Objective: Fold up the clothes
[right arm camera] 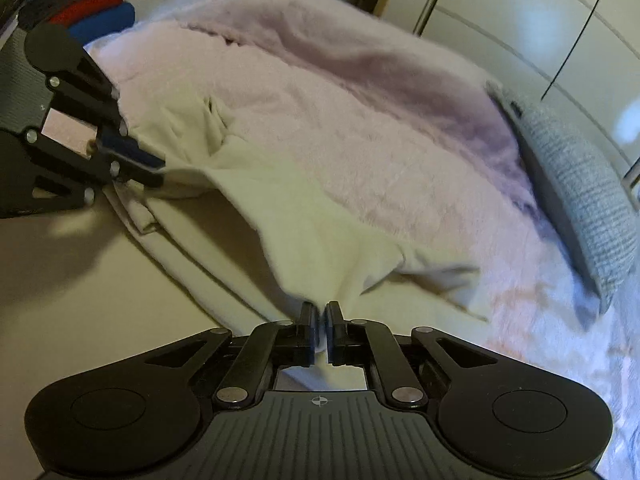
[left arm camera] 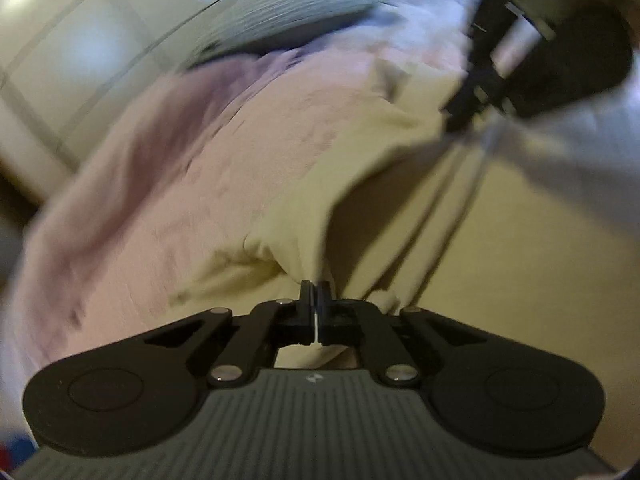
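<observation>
Two claws, left claw (left arm camera: 316, 292), right claw (right arm camera: 320, 312), each pinching cream garment (right arm camera: 304, 224)

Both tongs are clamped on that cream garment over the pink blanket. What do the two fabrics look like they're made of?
Cream garment: looks like thin, matte cotton-type jersey; it drapes limply with soft creases and a stitched hem. Pink blanket: seems plush fleece; fuzzy nap, uneven sheen. Motion blur leaves both uncertain.

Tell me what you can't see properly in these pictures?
- Cream garment: its lower part runs under the right gripper, right wrist view, so what kind of garment it is stays unclear.
- Left gripper: the pinched cloth edge is hidden between its fingers.
- Left wrist view: motion blur smears the pink blanket.
- Colored stack: cut off by the edge.
</observation>
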